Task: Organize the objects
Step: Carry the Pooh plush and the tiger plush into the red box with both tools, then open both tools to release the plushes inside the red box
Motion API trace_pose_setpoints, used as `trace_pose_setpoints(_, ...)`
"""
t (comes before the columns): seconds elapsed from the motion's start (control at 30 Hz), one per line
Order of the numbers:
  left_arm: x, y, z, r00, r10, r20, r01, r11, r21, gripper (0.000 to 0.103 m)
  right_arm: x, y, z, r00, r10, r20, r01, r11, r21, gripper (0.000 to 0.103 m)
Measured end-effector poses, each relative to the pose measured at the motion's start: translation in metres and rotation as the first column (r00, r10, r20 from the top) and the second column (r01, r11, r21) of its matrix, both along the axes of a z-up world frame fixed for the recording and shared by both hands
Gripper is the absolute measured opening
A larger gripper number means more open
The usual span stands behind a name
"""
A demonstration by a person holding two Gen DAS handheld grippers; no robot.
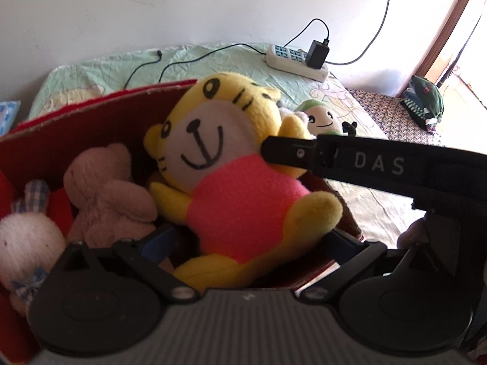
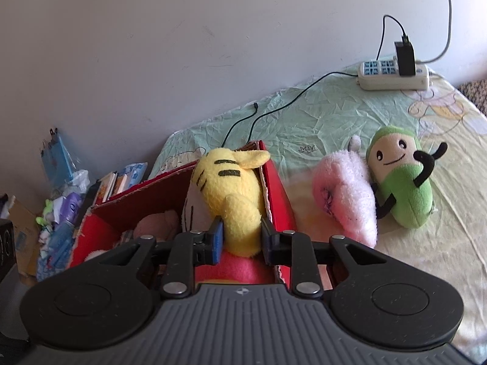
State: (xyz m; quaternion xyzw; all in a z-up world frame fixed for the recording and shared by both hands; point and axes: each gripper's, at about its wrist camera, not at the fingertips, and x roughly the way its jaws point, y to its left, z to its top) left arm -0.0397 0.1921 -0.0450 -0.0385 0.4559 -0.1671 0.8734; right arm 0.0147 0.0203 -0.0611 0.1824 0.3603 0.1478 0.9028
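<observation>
The right gripper (image 2: 240, 238) is closed on one yellow arm of the tiger (image 2: 231, 191), its blue-padded fingers (image 2: 216, 237) pressing the plush from both sides. The toy hangs over the box (image 2: 275, 182), its pink belly low inside and its head against the right wall. The left gripper (image 1: 243, 243) sits just beneath the tiger's body with its jaws spread wide; they seem to cradle the toy, not pinch it, though the fingertips are mostly hidden under the plush. Beside the tiger, already in the box, lie a tan bear (image 1: 106, 188) and a white bunny (image 1: 27, 243). In my judgement the step in hand is placing the tiger in the box. Next it calls for lowering it until its weight rests among the others, then spreading the right fingers and lifting clear without dragging the arm back out. Beyond the box, on the sheet (image 2: 334, 115), a pink plush (image 2: 350, 200) and a green plush (image 2: 401, 188) lie touching each other, still to be gathered. Farther back a power strip (image 2: 392, 76) rests near the wall.
</observation>
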Motion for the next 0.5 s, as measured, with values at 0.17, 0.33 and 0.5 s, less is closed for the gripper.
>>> trace_pose_setpoints(0.17,-0.003,-0.004,0.003,1.0,0.009,0.012,-0.01,0.999,0.037,0.103,-0.003,-0.001,0.0,1.0,0.004,-0.003,-0.004,1.0,0.014,0.026)
trace_pose_setpoints(0.33,-0.005,-0.005,0.008,1.0,0.02,0.015,-0.021,0.998,0.053,0.102,-0.008,-0.005,0.002,1.0,0.0,-0.005,0.001,1.0,0.032,0.027)
trace_pose_setpoints(0.5,-0.012,-0.007,0.016,0.999,0.027,0.034,-0.029,0.997,0.07,0.102,-0.015,-0.008,0.004,1.0,-0.003,-0.002,0.003,0.999,0.041,0.028)
